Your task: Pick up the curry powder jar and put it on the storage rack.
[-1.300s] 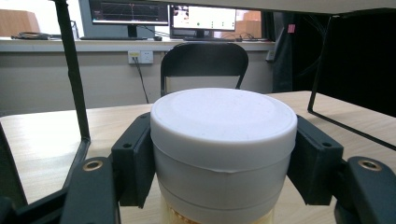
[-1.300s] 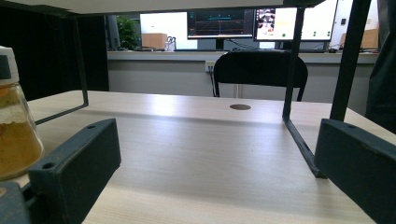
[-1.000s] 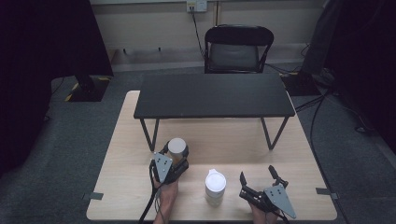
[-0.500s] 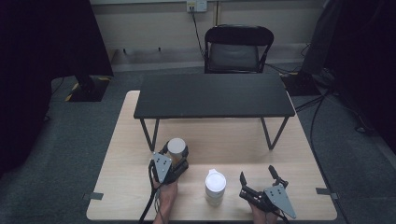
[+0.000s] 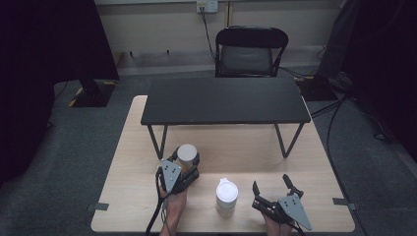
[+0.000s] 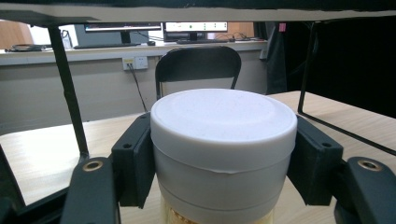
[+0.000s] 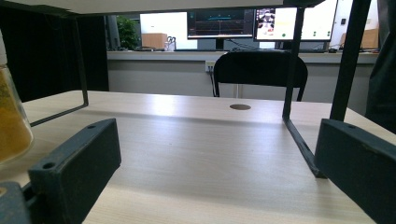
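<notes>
My left gripper (image 5: pixel 183 166) is clamped on a white-lidded jar (image 5: pixel 187 156), its two black jaws pressed against opposite sides just under the lid (image 6: pixel 224 122). The left gripper view shows the pads (image 6: pixel 136 157) snug against the jar wall, with pale yellowish contents visible at the bottom edge of the frame. From the high view, the jar stands on the light wooden table (image 5: pixel 133 162), near the front left leg (image 5: pixel 156 142) of a low black bench-like stand (image 5: pixel 223 101) that sits across the table's far half.

My right gripper (image 5: pixel 274 189) rests at the table's near right corner with its jaws spread wide and nothing between them; in the right gripper view there is only bare tabletop (image 7: pixel 201 154) ahead of it, running out to the stand's right leg (image 7: pixel 299 135).

Between the two grippers, near the front edge, a second jar (image 5: pixel 226 196) with a white lid stands upright, apart from both; its rounded side, holding something orange-yellow, shows at the left edge of the right gripper view. My forearm (image 5: pixel 172 216) comes in from the bottom behind the left gripper.

Beyond the table a black folding chair (image 5: pixel 252 51) faces me against the wall, below a wall socket (image 5: pixel 206 6). Monitors (image 7: pixel 219 23) glow on a counter behind it.
</notes>
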